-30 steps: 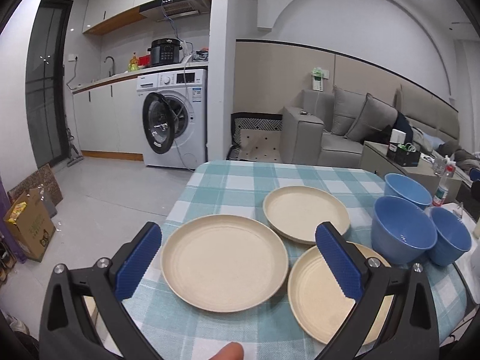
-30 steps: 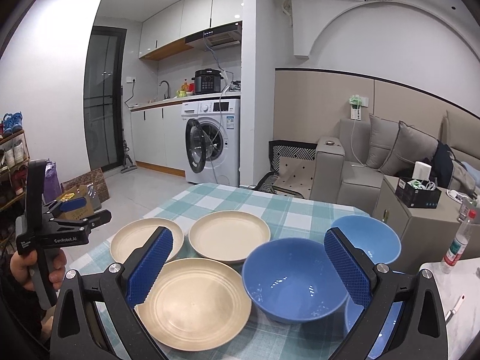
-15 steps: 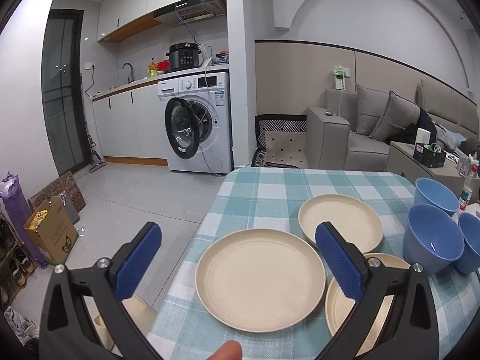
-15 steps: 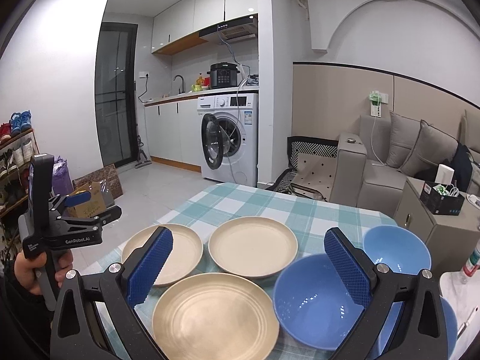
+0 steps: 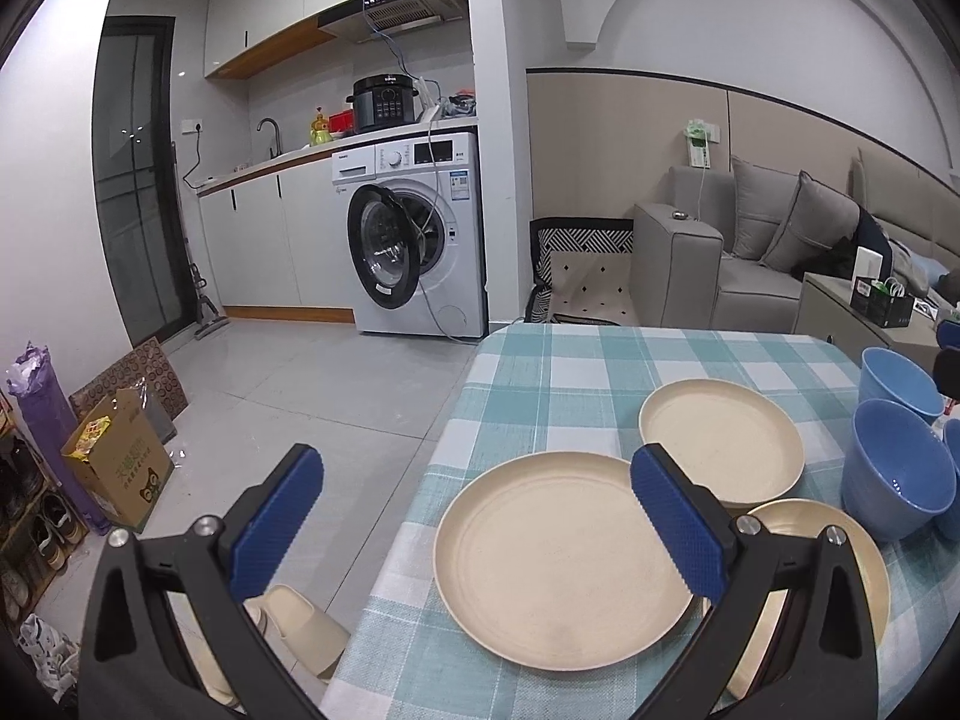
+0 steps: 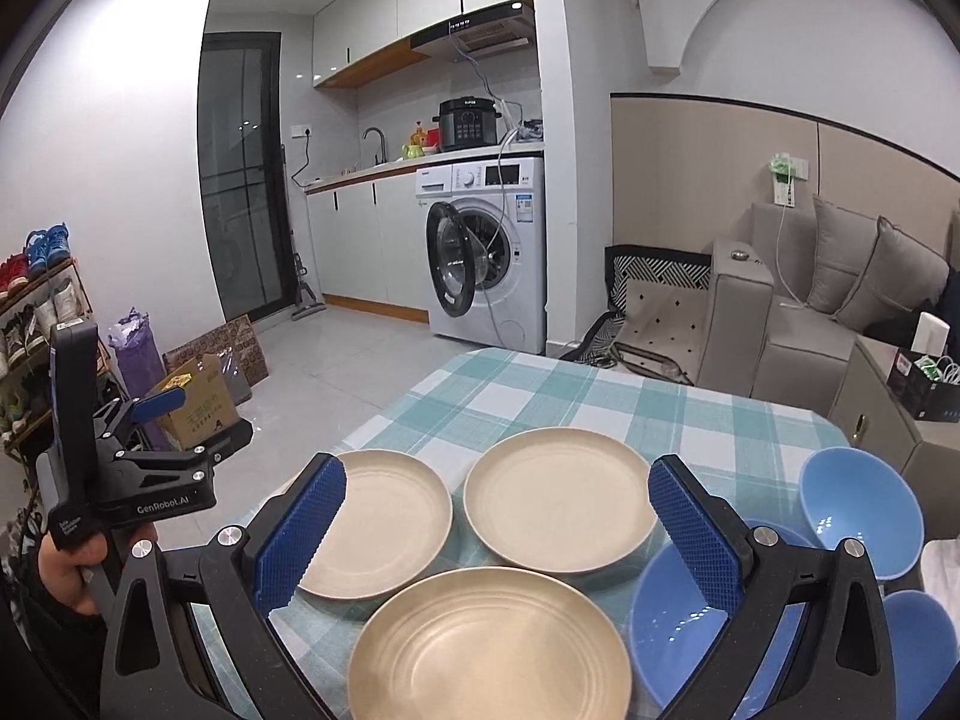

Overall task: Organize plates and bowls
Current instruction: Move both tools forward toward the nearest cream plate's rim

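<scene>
Three cream plates lie on the checked tablecloth [image 5: 576, 372]: a near-left plate [image 5: 558, 552], a far plate [image 5: 720, 444] and a near-right plate [image 5: 840, 564]. Three blue bowls stand at the right, among them one bowl [image 5: 897, 480] and a farther bowl [image 5: 894, 378]. My left gripper [image 5: 477, 519] is open and empty, hovering at the table's left edge before the near-left plate. My right gripper [image 6: 498, 531] is open and empty above the nearest plate [image 6: 489, 642], with the left plate [image 6: 384, 522], far plate [image 6: 558, 492] and a blue bowl [image 6: 678, 618] around it.
In the right wrist view a hand [image 6: 66, 564] holds the left gripper [image 6: 138, 450] off the table's left side. A washing machine [image 5: 414, 240], a grey sofa [image 5: 750, 252], a cardboard box [image 5: 114, 462] and cream slippers [image 5: 294, 624] stand on the floor beyond the table.
Both grippers have drifted left and pulled back a little, so the plates and bowls slid right in both views. Both stay open and nothing on the table has moved.
</scene>
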`<state>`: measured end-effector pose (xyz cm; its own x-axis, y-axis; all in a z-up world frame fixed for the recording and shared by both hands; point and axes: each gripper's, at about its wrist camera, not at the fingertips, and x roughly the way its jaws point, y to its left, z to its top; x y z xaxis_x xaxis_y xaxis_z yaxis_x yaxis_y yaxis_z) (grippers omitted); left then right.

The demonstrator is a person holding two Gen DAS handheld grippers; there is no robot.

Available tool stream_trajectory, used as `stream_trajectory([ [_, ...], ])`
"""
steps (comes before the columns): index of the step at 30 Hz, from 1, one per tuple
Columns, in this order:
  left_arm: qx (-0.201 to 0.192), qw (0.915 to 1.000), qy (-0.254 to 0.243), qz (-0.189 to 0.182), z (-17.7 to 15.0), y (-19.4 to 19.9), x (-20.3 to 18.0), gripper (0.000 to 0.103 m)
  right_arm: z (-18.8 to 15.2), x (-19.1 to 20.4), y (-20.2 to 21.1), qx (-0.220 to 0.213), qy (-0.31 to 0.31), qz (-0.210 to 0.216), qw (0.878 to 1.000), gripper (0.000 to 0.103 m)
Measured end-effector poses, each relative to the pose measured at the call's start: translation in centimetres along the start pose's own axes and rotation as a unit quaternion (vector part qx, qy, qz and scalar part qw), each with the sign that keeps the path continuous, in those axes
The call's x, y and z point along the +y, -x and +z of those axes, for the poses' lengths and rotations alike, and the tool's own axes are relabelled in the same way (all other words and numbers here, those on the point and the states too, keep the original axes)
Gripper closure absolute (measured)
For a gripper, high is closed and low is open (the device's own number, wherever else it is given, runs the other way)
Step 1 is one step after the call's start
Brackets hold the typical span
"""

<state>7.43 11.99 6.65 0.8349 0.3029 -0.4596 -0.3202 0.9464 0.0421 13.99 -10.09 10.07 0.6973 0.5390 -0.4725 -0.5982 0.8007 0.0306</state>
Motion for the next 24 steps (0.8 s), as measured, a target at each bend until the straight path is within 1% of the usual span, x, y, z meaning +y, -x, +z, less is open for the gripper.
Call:
stream_trajectory([
  [3,0.009,0.9999,-0.002,0.004,-0.2,-0.6,0.2,0.0,0.1,0.5,-1.4,0.014,0.001,0.003,1.0,0.0],
  [7,0.02,0.9997,-0.011,-0.007,-0.7,-1.5,0.0,0.0,0.1,0.9,-3.1,0.029,-0.002,0.014,0.999,0.0],
  [9,0.025,0.9995,-0.016,-0.006,-0.9,-2.0,-0.1,0.0,0.0,1.1,-4.1,0.039,0.002,0.012,0.999,0.0],
  [13,0.043,0.9988,-0.003,-0.022,-1.5,-3.3,0.3,0.0,-0.4,1.5,-6.1,0.064,0.005,0.011,0.998,0.0],
  [15,0.05,0.9986,0.001,-0.018,-1.9,-3.8,0.5,0.0,-0.7,1.4,-7.1,0.077,-0.001,0.015,0.997,0.0],
  [18,0.061,0.9978,0.016,-0.022,-2.6,-4.6,0.9,0.0,-1.0,1.4,-8.3,0.092,-0.005,0.014,0.996,0.0],
  [21,0.083,0.9959,0.025,-0.027,-3.3,-5.7,1.3,0.0,-1.2,1.3,-9.2,0.102,0.0,0.01,0.995,0.0],
  [24,0.09,0.9953,0.021,-0.028,-3.4,-6.1,1.3,0.0,-1.5,1.2,-9.8,0.106,-0.002,0.009,0.994,0.0],
])
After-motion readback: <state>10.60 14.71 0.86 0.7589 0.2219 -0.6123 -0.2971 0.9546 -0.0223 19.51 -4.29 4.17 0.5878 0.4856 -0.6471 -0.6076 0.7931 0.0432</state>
